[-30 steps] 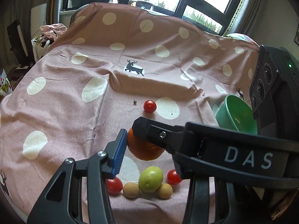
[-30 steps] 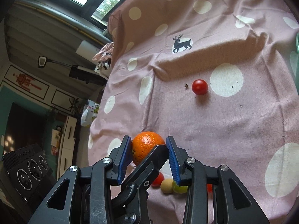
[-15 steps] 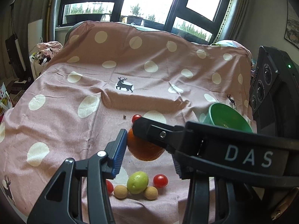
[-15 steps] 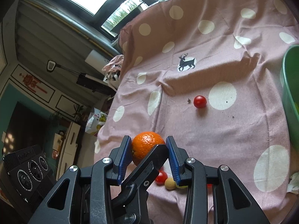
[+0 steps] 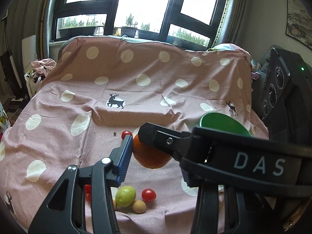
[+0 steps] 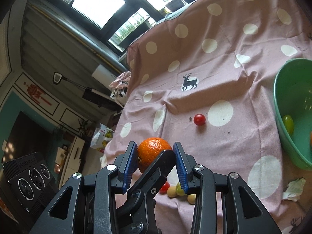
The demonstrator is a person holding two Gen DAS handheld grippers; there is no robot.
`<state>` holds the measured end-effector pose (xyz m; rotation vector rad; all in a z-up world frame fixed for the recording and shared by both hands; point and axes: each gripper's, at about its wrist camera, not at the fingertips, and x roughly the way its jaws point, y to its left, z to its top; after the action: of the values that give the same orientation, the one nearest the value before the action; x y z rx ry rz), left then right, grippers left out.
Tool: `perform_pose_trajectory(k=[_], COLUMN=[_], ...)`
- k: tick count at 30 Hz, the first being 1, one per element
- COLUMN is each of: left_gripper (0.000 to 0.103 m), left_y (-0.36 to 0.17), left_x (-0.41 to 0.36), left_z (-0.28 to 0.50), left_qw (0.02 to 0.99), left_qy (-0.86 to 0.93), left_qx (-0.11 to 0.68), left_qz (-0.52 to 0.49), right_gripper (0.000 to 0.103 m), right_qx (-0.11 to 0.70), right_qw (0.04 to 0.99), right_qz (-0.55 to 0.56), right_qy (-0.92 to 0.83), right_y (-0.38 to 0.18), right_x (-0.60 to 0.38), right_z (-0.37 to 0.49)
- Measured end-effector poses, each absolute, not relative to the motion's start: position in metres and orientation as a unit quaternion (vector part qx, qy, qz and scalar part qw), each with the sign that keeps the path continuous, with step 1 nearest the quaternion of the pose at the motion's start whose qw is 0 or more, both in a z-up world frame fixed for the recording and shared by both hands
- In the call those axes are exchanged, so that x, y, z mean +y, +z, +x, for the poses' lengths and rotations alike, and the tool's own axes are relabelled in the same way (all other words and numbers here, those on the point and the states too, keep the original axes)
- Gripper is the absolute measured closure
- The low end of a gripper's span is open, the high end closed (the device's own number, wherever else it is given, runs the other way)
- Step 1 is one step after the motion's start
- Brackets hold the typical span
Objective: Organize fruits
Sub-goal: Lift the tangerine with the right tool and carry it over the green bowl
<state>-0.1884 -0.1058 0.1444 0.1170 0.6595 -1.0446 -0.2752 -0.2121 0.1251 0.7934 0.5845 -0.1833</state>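
Note:
Both grippers close on one orange (image 5: 150,156), held in the air above the pink dotted cloth. It also shows in the right wrist view (image 6: 153,152). My left gripper (image 5: 154,152) grips it crosswise to my right gripper (image 6: 154,161), whose blue pads (image 6: 129,165) press its sides. A green bowl (image 6: 280,117) at the right holds a green fruit (image 6: 288,123). The bowl also shows in the left wrist view (image 5: 220,121). One cherry tomato (image 6: 199,119) lies alone mid-cloth. Near the front edge lie a green fruit (image 5: 125,196), a cherry tomato (image 5: 148,195) and a tan fruit (image 5: 138,206).
A crumpled white tissue (image 6: 294,189) lies on the cloth in front of the bowl. A black speaker (image 5: 282,89) stands right of the table. The cloth (image 5: 58,132) drapes over a raised back below the window. Clutter lies on the floor at the left.
Both grippers have risen with the orange: the cloth and the fruit cluster look smaller and farther, and the green bowl has come into the right wrist view.

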Motion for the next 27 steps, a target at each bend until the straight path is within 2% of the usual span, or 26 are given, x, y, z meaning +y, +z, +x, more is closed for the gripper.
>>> perform_pose_trajectory(k=[27], left_gripper=[0.06], left_y=[0.148], left_x=[-0.21], left_z=[-0.269], left_qw=[0.765], left_qy=[-0.574], left_qx=[0.264], left_qz=[0.127], right_gripper=[0.062], right_qx=[0.187], right_qw=[0.86], right_qz=[0.443], right_qy=[-0.17], right_y=[0.122], right_x=[-0.294], right_z=[-0.375])
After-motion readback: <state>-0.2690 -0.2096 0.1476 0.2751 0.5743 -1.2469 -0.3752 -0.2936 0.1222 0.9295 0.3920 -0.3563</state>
